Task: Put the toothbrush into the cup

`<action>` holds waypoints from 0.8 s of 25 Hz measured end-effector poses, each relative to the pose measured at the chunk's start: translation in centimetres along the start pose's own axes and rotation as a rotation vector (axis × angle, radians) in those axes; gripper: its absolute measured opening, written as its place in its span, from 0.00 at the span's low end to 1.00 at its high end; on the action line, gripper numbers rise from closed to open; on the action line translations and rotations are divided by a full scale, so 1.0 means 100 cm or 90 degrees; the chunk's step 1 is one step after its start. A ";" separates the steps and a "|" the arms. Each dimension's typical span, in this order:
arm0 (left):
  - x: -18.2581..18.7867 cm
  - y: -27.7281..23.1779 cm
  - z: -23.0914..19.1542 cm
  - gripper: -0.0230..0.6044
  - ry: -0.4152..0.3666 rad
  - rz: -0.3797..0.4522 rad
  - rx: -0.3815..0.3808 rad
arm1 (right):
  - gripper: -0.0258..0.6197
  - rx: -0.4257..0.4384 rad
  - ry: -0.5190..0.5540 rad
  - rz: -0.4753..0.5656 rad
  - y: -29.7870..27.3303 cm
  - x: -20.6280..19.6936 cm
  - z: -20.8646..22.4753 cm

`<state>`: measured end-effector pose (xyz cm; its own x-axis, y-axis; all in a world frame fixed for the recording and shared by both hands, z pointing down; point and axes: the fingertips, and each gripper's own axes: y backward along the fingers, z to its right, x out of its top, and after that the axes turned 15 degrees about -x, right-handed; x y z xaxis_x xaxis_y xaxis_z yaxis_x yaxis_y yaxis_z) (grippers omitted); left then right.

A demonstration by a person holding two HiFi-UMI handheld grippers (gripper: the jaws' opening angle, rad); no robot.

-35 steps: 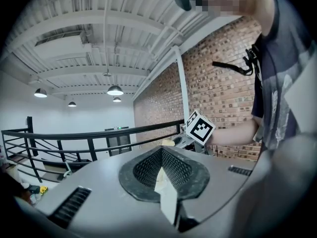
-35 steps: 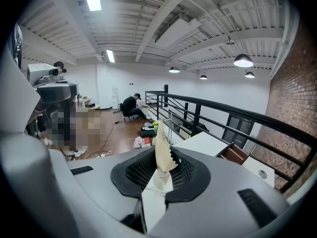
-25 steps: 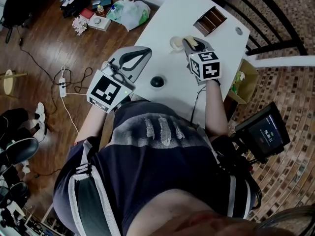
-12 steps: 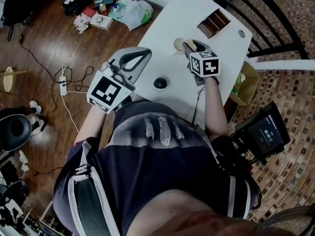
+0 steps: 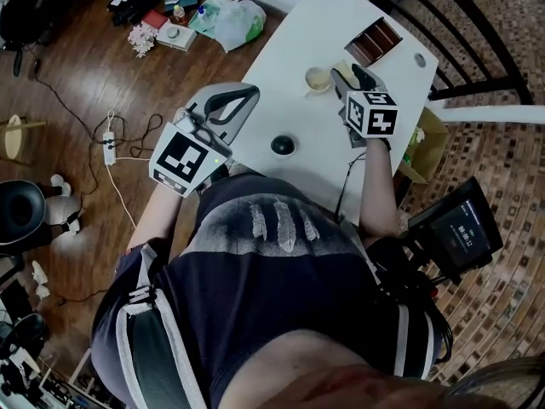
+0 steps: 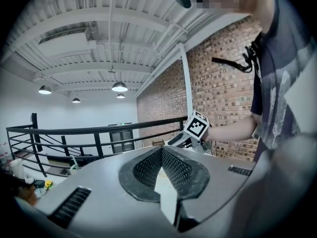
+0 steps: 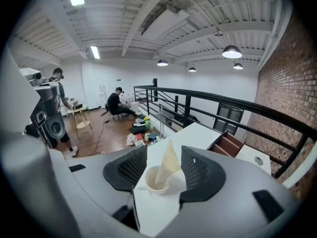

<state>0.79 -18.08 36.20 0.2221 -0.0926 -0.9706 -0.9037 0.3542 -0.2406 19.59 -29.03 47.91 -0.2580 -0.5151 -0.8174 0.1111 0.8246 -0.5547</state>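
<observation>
A small cream cup (image 7: 157,179) (image 5: 318,79) stands on the white table (image 5: 294,49). A pale cream toothbrush (image 7: 168,161) leans upright in it. My right gripper (image 7: 163,157) (image 5: 350,73) sits just right of the cup in the head view. Its jaws are opening on either side of the toothbrush, and the pads do not press it. My left gripper (image 5: 253,89) (image 6: 161,150) hovers at the table's left edge, far from the cup, with its tips together and nothing between them.
A brown open drawer box (image 5: 375,39) (image 7: 228,145) sits at the table's far end beside a round hole (image 5: 415,59). A black round object (image 5: 283,146) lies near the front edge. A black railing (image 7: 198,100) runs beyond the table. Clutter (image 5: 170,15) lies on the wooden floor.
The right gripper's jaws have opened off the toothbrush, which now stands in the cup. The gripper has shifted slightly to the right of the cup. The left gripper has barely moved.
</observation>
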 end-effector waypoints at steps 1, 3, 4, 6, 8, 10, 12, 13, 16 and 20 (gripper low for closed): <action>0.000 0.001 -0.001 0.03 0.000 0.001 -0.001 | 0.34 -0.003 0.001 0.007 0.004 0.004 0.001; -0.001 0.004 -0.002 0.03 -0.001 0.003 -0.006 | 0.34 -0.008 0.000 0.019 0.013 0.012 0.002; -0.001 0.005 -0.002 0.03 -0.002 0.004 -0.008 | 0.34 -0.011 -0.001 0.025 0.017 0.015 0.003; -0.001 0.007 -0.004 0.03 -0.002 0.008 -0.015 | 0.34 -0.021 -0.008 0.036 0.024 0.021 0.005; -0.001 0.011 -0.005 0.03 -0.002 0.014 -0.021 | 0.34 -0.034 -0.017 0.043 0.029 0.026 0.008; -0.001 0.016 -0.007 0.03 -0.004 0.020 -0.025 | 0.34 -0.049 -0.021 0.048 0.034 0.029 0.010; -0.001 0.023 -0.010 0.03 -0.008 0.024 -0.026 | 0.34 -0.053 -0.024 0.061 0.042 0.036 0.005; -0.002 0.027 -0.011 0.03 -0.008 0.026 -0.026 | 0.34 -0.047 -0.027 0.068 0.046 0.039 0.000; -0.005 0.038 -0.012 0.03 0.002 0.030 -0.030 | 0.34 -0.011 -0.044 0.079 0.058 0.046 -0.022; -0.007 0.049 -0.013 0.03 0.002 0.034 -0.049 | 0.33 0.001 -0.081 0.099 0.075 0.054 -0.041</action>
<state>-4.26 -17.52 35.71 0.1713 -0.0788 -0.9821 -0.9396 0.2867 -0.1869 15.06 -24.67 39.95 -0.1134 -0.4068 -0.9065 0.1418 0.8964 -0.4200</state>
